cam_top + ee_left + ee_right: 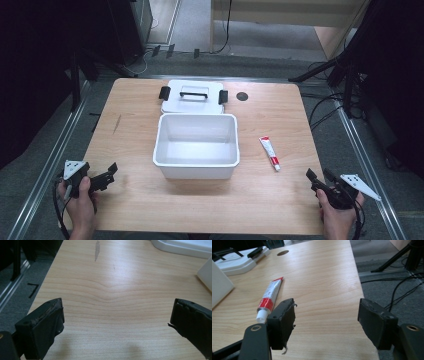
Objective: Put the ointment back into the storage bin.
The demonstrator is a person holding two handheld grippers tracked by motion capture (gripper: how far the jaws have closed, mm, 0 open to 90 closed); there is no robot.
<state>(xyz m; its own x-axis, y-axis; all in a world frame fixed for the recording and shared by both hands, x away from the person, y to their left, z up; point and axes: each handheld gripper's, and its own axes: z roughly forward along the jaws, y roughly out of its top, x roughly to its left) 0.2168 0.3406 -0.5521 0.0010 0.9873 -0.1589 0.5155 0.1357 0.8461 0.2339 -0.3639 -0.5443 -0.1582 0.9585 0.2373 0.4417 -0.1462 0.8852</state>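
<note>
An open white plastic box [196, 145] stands in the middle of the wooden table [135, 200]. Its white lid [192, 96] with a black handle and black clips lies flat just behind it. A white and red tube [269, 153] lies to the right of the box, also seen as the tube [269, 298] just left of my right gripper's jaws. My left gripper [109, 172] rests near the front left edge, open, with bare wood between its jaws [117, 315]. My right gripper [317, 176] sits at the front right corner, open and holding nothing [327, 312].
A dark round hole [242, 96] marks the table's back right. Metal rails [45, 165] run along both sides. Black stands and cables [330, 107] lie on the grey floor to the right. A box corner [206, 272] shows at the right of the left gripper view.
</note>
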